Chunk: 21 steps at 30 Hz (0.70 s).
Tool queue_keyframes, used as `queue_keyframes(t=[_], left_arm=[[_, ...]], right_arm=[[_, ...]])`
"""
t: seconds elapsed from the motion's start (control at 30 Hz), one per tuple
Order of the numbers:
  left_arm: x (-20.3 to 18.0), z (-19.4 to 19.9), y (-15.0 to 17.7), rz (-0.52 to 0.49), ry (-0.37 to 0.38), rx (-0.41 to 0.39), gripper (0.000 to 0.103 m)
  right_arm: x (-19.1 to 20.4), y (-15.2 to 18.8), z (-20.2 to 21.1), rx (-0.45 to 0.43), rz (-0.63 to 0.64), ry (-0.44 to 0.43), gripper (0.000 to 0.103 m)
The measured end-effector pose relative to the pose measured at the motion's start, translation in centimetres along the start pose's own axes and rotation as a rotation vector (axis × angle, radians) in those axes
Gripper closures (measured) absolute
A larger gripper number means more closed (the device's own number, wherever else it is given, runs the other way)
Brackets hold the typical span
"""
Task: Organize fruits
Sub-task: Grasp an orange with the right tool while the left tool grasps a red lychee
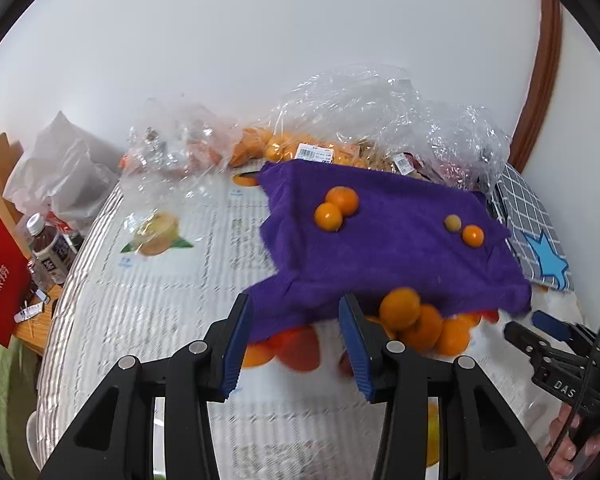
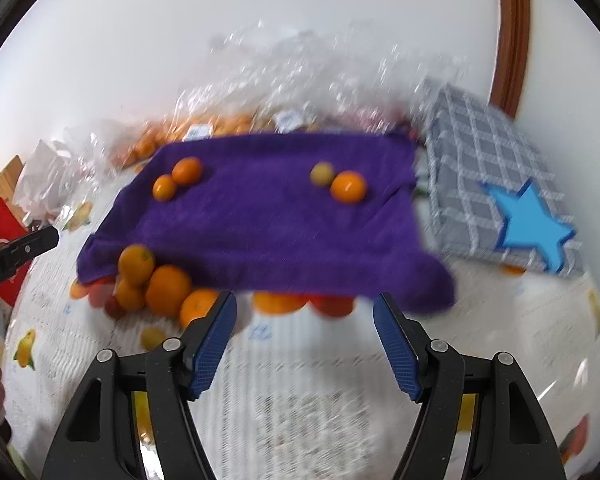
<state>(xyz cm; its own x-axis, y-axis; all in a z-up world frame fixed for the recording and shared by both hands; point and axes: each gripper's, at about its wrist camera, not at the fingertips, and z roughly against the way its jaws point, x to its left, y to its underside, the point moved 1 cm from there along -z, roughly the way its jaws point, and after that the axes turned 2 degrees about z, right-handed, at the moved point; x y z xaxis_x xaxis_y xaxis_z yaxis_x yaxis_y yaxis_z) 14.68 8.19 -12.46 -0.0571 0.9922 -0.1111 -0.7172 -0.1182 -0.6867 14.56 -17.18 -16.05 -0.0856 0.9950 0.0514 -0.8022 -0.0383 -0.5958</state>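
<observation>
Four small round fruits, three orange (image 2: 348, 187) and one pale green (image 2: 322, 173), sit on a purple towel (image 2: 260, 224); more oranges (image 2: 168, 290) pile beneath its near edge. Left gripper (image 1: 296, 344) and right gripper (image 2: 305, 344) gape empty before it.

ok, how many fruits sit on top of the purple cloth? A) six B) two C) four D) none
C, four: on the purple cloth a pair of oranges lies at one side, and a small greenish fruit beside another orange at the other; the remaining fruit pile sits at the cloth's near edge.
</observation>
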Motion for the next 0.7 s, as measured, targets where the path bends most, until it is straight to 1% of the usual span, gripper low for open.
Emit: queue_keyframes(t=[0.03,0.1,0.2,0.37,0.5,0.6,0.67,0.7], left_arm=[[0.5,0.0,0.5,0.004,0.000,0.001,0.060],[1.6,-0.1,1.3,0.023,0.006,0.016,0.060],[3.3,-0.5,2.2,0.052,0.013,0.050,0.060],[5.2,-0.8,2.8,0.092,0.022,0.058,0.060],[5.6,-1.2,3.0,0.107,0.053,0.074,0.060],[5.2,-1.4,3.2,0.098,0.064,0.073,0.060],[4.7,-1.7,3.3,0.093,0.077,0.077,0.060],[4.3,-1.9,3.3,0.091,0.090,0.082,0.060]], right_arm=[[0.4,0.4,-0.3,0.008,0.004,-0.022,0.039],[1.5,1.4,-1.0,0.017,0.023,-0.060,0.045],[3.2,2.4,-1.5,0.003,0.059,-0.087,0.045],[4.9,2.2,-2.5,-0.013,0.076,-0.129,0.045],[5.5,1.6,-3.8,0.015,0.091,-0.092,0.045],[5.3,1.5,-5.0,0.038,0.062,-0.104,0.045],[5.2,1.5,-5.2,0.028,0.051,-0.103,0.046],[5.1,1.5,-5.2,0.025,0.051,-0.106,0.050]])
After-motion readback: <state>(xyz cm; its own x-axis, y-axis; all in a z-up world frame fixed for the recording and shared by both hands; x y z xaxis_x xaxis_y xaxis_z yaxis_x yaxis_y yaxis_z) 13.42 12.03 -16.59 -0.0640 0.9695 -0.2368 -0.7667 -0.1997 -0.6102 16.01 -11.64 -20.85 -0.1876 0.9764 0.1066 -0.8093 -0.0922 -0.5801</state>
